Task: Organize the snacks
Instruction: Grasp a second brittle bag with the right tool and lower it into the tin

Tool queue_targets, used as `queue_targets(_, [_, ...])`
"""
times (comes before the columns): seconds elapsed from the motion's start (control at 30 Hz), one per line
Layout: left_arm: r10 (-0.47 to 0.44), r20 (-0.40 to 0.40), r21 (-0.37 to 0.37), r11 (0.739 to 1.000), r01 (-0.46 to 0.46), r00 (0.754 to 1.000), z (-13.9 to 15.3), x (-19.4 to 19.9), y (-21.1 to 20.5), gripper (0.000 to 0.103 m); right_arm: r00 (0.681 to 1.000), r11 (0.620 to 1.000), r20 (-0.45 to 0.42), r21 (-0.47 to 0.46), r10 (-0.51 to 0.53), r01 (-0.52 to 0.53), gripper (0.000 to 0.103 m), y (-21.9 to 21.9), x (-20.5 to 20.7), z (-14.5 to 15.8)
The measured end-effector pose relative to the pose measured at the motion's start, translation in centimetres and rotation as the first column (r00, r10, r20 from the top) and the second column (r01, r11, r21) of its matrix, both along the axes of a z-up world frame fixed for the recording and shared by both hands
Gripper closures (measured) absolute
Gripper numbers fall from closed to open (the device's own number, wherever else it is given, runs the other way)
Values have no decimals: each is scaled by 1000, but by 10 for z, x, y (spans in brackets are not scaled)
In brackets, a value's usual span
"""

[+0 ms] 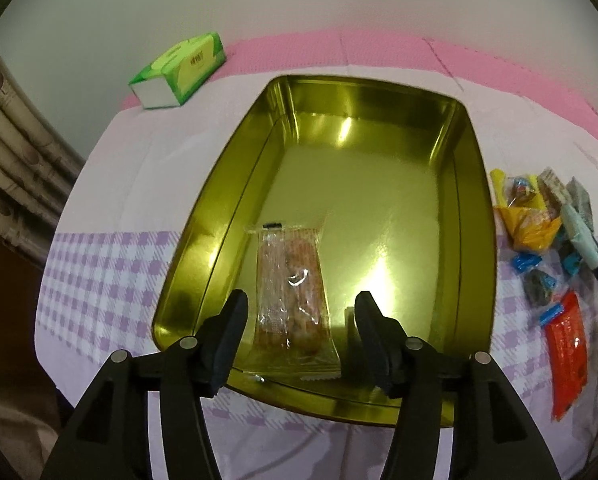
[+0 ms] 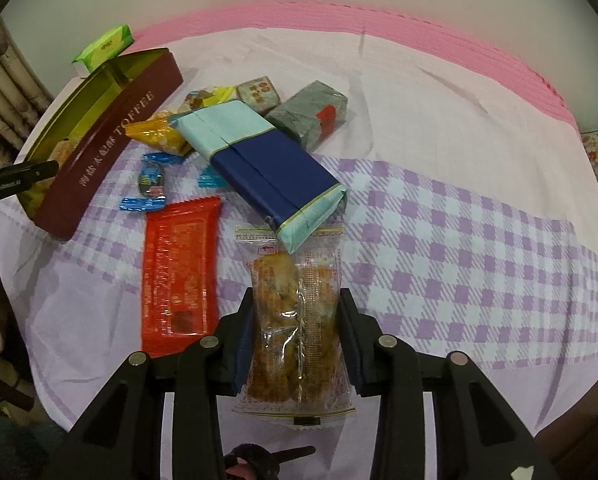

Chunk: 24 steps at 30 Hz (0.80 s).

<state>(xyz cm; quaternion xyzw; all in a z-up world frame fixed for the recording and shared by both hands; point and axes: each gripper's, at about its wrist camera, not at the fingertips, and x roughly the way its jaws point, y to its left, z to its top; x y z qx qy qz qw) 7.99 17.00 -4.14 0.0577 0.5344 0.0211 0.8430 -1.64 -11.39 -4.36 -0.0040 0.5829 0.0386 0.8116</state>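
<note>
Both jaws of the left gripper (image 1: pixel 301 308) stood apart, one on each side of a clear snack pack (image 1: pixel 293 292), and did not touch it. That pack lay flat on the shiny gold floor of the tin (image 1: pixel 475 216), near its front wall. It was the only thing seen in the tin. The left gripper pointed down into the tin from above the near rim.

The right gripper (image 2: pixel 297 308) was closed on a second clear pack (image 2: pixel 295 320) of golden crackers. Its two pads pressed the pack's sides. This gripper also pointed steeply down at the cloth (image 2: pixel 459 240), which had purple checks.

Just left of the held pack lay a flat red pack (image 2: pixel 177 268). Behind the held pack lay a long blue box (image 2: pixel 267 168), and its near end covered the pack's top edge. A blue candy (image 2: pixel 151 180) sat near the red pack's far end. Farther back sat an orange bag (image 2: pixel 159 134), a grey box (image 2: pixel 311 114) and a small square box (image 2: pixel 259 94).

To the left stood the tin with its dark red side, and a bit of snack showed inside. Behind the tin sat a green tissue box (image 2: pixel 105 46).
</note>
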Motion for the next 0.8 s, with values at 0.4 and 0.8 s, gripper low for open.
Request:
queue_targets(0.4, [17,38,-22,1000,-17,999,13,-4,11,43,999,1000,-33,9,4,-3,68,-6,-21,7])
queue_targets(0.8, [147,89,-80,987,-140,985,32,-19,52,42,990,988,63,82,124,-129,68,43,3,57])
